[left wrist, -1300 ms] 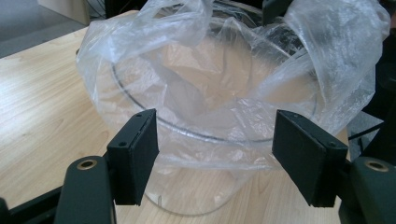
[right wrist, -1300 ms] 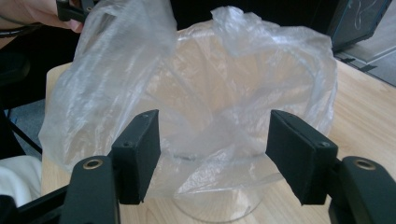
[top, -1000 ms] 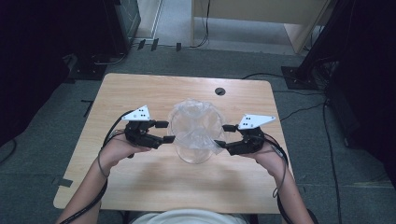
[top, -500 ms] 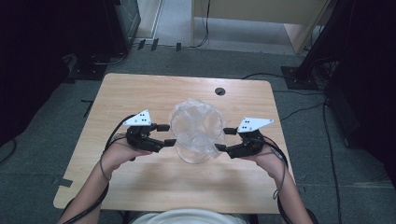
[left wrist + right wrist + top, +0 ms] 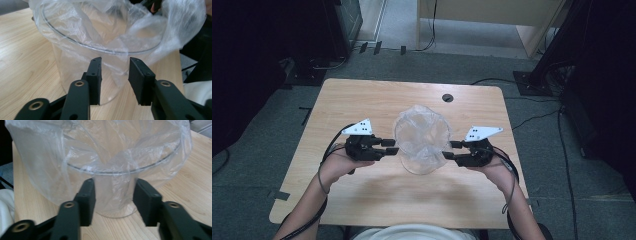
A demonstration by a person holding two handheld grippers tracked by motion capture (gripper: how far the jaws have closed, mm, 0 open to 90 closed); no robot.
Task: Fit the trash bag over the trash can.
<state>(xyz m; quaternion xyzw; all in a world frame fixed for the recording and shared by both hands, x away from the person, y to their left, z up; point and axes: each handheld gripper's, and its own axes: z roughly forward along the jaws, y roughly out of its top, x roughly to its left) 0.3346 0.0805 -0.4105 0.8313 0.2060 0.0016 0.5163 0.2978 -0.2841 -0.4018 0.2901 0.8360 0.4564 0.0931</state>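
A clear round container (image 5: 422,150) stands mid-table, lined with a thin clear plastic bag (image 5: 419,125) whose edge is folded down over the rim. My left gripper (image 5: 393,146) is at its left side and my right gripper (image 5: 450,150) at its right, both level with the wall. In the left gripper view the jaws (image 5: 115,61) have just been closing; a gap remains, with a loose flap of bag (image 5: 117,72) hanging in it, and the pads do not press it. The right gripper's jaws (image 5: 114,182) have also just been closing and stand apart before the bag's overhang (image 5: 112,192).
The wooden table (image 5: 362,100) has a cable hole (image 5: 447,97) behind the container. Cables trail from both grippers toward the near edge. Dark equipment and floor cables surround the table, and a wooden cabinet (image 5: 482,15) stands beyond it.
Both grippers' jaws stand narrower than in the earlier frames. The hands and the container have kept their places.
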